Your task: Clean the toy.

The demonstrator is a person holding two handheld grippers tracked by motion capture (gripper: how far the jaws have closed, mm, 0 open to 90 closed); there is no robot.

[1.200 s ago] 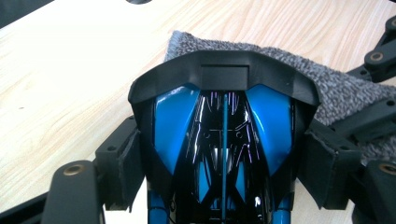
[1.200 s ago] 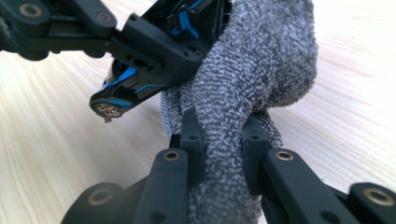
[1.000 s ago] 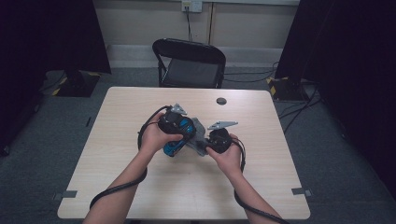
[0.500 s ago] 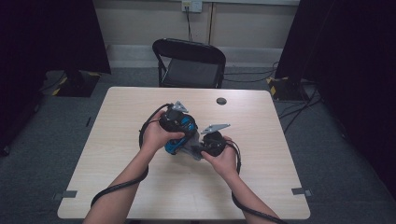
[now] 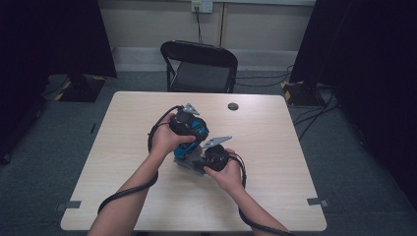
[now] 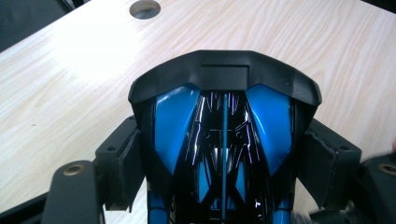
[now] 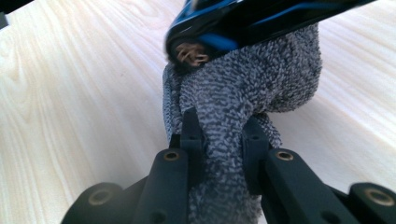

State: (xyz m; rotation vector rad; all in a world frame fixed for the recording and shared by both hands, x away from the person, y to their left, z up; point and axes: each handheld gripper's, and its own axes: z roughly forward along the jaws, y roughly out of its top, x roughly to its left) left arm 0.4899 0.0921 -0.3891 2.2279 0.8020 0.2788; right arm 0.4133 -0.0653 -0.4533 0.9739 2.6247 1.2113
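A glossy blue and black toy car [image 6: 223, 140] sits between the pads of my left gripper [image 6: 224, 163], which is shut on its sides. In the high view the left gripper [image 5: 189, 140] holds the car [image 5: 183, 151] above the middle of the table. My right gripper [image 7: 223, 140] is shut on a grey towelling cloth [image 7: 243, 93], whose bunched end presses against the car's underside [image 7: 243, 18]. From above, the right gripper [image 5: 200, 164] and the cloth [image 5: 192, 166] lie just below and right of the car.
The pale wooden table [image 5: 275, 147] has a round cable hole [image 5: 233, 106] near its far edge. A black folding chair [image 5: 201, 69] stands behind the table. Cables trail from both grippers along the forearms.
My right hand has moved left and slightly toward the near edge, bringing the cloth in under the car. The left hand and the car have stayed put.
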